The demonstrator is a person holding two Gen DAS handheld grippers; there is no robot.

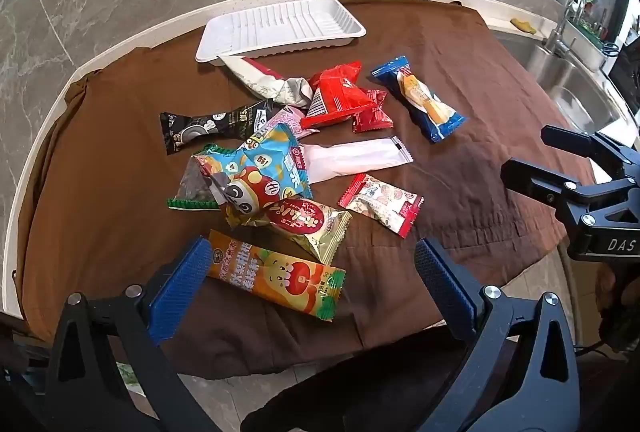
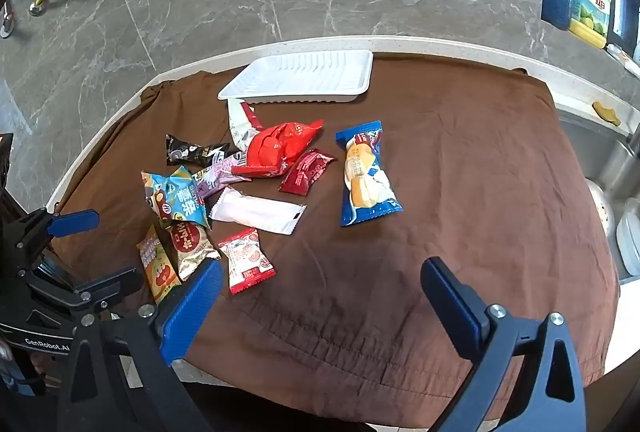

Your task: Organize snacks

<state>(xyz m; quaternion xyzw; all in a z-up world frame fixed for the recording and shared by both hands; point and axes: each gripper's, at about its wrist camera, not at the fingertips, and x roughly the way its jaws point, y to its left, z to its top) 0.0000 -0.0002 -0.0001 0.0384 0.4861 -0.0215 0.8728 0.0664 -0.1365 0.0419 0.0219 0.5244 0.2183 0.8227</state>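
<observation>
Here we hold both tools wide open and empty: the left tool (image 1: 312, 264) over the orange packet (image 1: 276, 274), the right tool (image 2: 320, 284) over bare cloth (image 2: 460, 152). The snacks (image 1: 280, 160) overlap, so a pinch may drag neighbours short of the tray (image 1: 280, 28).

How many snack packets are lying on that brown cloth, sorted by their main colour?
Red: 2, the big red packet and the small dark red one
Blue: 2, the bread packet and the cartoon packet
White or pale: 3
Black: 1
Pink: 1
Gold: 1
Orange: 1
Green-edged clear: 1
Total: 12
</observation>
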